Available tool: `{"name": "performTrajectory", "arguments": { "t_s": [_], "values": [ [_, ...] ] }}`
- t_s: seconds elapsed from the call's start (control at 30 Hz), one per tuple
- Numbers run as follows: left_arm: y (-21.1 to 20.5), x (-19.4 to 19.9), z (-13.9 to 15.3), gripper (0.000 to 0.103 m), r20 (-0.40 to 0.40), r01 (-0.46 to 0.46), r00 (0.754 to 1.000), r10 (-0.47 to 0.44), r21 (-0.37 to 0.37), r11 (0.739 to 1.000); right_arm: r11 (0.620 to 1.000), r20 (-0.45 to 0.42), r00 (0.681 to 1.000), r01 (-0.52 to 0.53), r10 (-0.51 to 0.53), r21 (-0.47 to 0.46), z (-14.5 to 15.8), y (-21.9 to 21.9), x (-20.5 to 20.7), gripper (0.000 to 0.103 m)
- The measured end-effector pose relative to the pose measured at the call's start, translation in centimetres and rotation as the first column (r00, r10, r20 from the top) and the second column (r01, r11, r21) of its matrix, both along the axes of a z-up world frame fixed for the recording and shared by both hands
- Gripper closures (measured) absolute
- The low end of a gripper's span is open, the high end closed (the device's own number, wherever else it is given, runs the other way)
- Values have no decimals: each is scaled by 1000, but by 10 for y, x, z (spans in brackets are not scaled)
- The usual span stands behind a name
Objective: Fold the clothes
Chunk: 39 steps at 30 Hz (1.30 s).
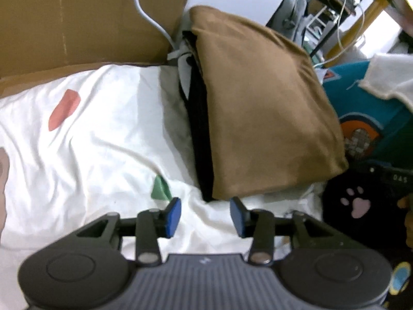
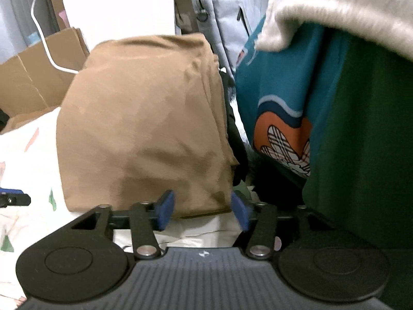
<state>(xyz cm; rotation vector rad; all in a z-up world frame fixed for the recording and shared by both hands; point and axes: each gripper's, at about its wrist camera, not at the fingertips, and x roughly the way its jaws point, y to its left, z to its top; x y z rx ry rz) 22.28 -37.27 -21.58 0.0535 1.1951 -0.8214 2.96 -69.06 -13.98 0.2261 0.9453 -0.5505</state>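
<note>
The brown garment (image 1: pixel 263 103) lay folded on a dark folded piece (image 1: pixel 198 129) on the white sheet (image 1: pixel 103 134) (a small stack). A careless push could have slid it off. The left gripper (image 1: pixel 205 215) stood wide and empty before the stack; the right gripper (image 2: pixel 202 210), equally wide, held nothing at the garment's near edge.

Black claw (image 1: pixel 205 214) frames, blue pads (image 2: pixel 165 208), silver pivot screws, ribbed grey housing.
</note>
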Motion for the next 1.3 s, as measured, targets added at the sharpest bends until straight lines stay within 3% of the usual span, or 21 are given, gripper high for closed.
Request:
{"name": "performTrajectory", "arguments": {
  "t_s": [0.13,0.23,0.33,0.53,0.77,1.1,1.3],
  "values": [
    [17,-6,15,33,20,-32,999,32,9,999,1000,27,1000,3,-3,-9,6,11,-1,28],
    [28,-10,24,29,34,-52,998,52,10,999,1000,37,999,2,-1,-9,10,16,1,27],
    [40,-15,34,15,48,-73,996,72,10,997,1000,52,999,12,-11,-16,12,22,0,13],
    [69,-19,54,1,68,-115,991,118,-41,993,1000,77,997,28,-28,9,24,46,-7,6],
    [95,-18,63,1,52,-158,986,161,-60,986,999,100,994,35,-32,-25,34,67,-5,0],
    [143,-17,75,1,100,-188,977,191,-38,981,999,95,995,38,-35,-30,39,97,6,0],
    [178,-14,83,1,93,-260,961,262,-31,965,999,80,997,23,-20,-44,42,122,9,0]
  ]
}}
